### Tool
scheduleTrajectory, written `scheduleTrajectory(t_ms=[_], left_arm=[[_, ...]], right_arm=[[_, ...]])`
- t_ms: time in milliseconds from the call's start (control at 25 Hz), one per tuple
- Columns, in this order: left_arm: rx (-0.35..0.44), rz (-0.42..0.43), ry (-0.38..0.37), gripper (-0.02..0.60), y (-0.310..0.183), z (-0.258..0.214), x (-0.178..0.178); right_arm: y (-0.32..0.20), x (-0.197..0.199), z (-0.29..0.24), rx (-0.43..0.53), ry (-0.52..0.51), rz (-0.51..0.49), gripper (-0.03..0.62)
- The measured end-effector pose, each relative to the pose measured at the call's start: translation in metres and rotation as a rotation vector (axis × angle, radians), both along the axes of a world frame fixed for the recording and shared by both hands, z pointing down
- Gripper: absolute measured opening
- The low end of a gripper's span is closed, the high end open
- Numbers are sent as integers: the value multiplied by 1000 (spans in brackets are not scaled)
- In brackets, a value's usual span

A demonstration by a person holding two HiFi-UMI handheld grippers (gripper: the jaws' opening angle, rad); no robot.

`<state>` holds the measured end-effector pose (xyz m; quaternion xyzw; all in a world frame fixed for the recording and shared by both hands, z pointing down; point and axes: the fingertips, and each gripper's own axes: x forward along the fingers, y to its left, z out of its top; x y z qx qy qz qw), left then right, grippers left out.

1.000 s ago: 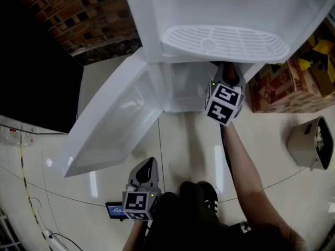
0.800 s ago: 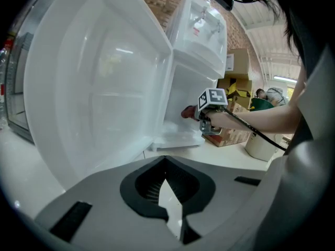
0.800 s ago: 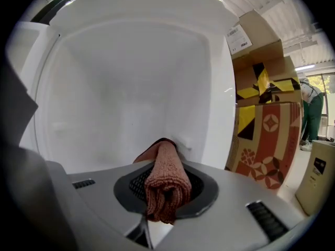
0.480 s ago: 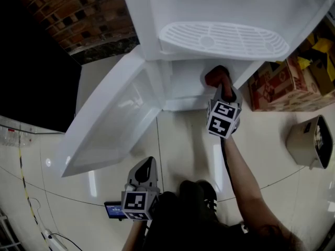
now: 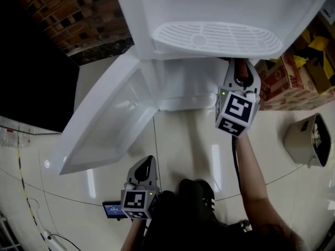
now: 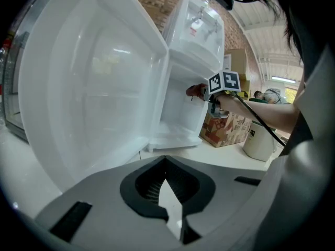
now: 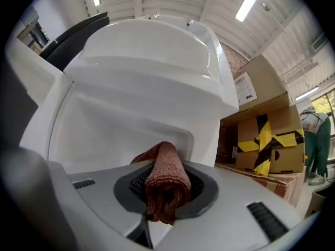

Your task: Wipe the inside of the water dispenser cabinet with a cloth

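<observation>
tile floor (image 5: 188, 140) beneath open cabinet (image 5: 183, 85), brick wall (image 5: 73, 14) behind.

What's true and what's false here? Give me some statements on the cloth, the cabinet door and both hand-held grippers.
1. The right hand-held gripper is shut on the cloth. True.
2. The cabinet door is closed. False: it stands open.
3. The left hand-held gripper holds a second cloth. False: its jaws are together on nothing.
4. The cloth is blue. False: it is reddish brown.
5. A cardboard box stands beside the water dispenser. True.
</observation>
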<state>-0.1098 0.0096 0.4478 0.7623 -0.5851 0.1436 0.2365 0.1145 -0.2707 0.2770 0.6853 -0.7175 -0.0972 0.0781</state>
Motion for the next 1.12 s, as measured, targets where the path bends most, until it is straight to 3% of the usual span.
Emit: scheduleTrajectory(t_ms=[400,640,840,1120], left_arm=[[3,-6,-4,-20,3,-2,-1],[3,-3,-5,-20,6,-3,1],[6,-4,-2,-20,8,-2,4],[25,17,3,-20,8,-7,18]], right_arm=[[18,15,112,-255,64,33,81],[33,27,176,-421,38,59,81],[39,23,175,-421,4,19,81],[85,4,150,-362,-152,-82,81]])
